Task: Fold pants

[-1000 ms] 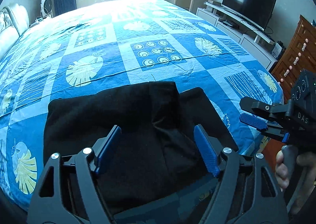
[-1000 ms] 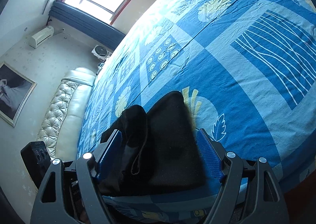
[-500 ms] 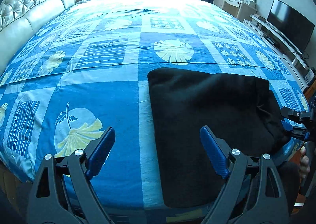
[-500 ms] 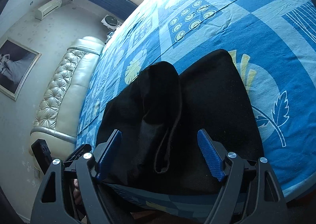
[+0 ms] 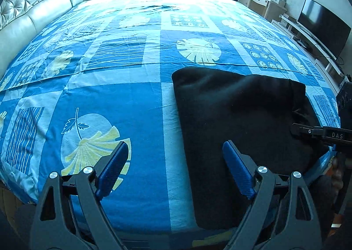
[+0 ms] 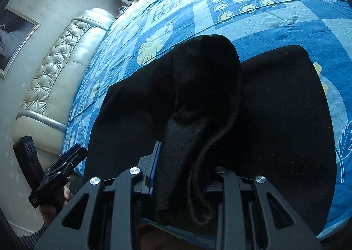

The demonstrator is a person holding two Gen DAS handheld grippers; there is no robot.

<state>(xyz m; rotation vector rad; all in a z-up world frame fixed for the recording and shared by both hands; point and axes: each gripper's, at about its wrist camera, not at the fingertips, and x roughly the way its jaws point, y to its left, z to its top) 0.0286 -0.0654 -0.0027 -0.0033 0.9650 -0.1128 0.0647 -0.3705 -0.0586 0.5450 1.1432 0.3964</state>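
Black pants (image 5: 231, 113), folded into a dark slab, lie on the near right part of the bed. My left gripper (image 5: 175, 146) hangs open over the pants' left edge. Its left finger (image 5: 114, 166) is above bare sheet, and the right one (image 5: 237, 168) is above the cloth. My right gripper (image 6: 182, 162) has its jaws closing on a raised ridge of the pants (image 6: 275, 106) at the near edge of the bed. Black fabric fills the gap and hides the right pad. In the left wrist view the right gripper (image 5: 308, 131) shows at the pants' right side.
The bed (image 5: 110, 100) carries a blue sheet with leaf and circle prints. A tufted headboard (image 5: 33, 14) runs along the left. A TV (image 5: 321, 27) on a low stand and a white dressing table (image 5: 264, 1) stand at the right. The bed's near edge lies just under both grippers.
My left gripper slid from above the pants to their left edge, then held still. My right gripper came nearer and its wide jaws shut on a raised fold of the pants.
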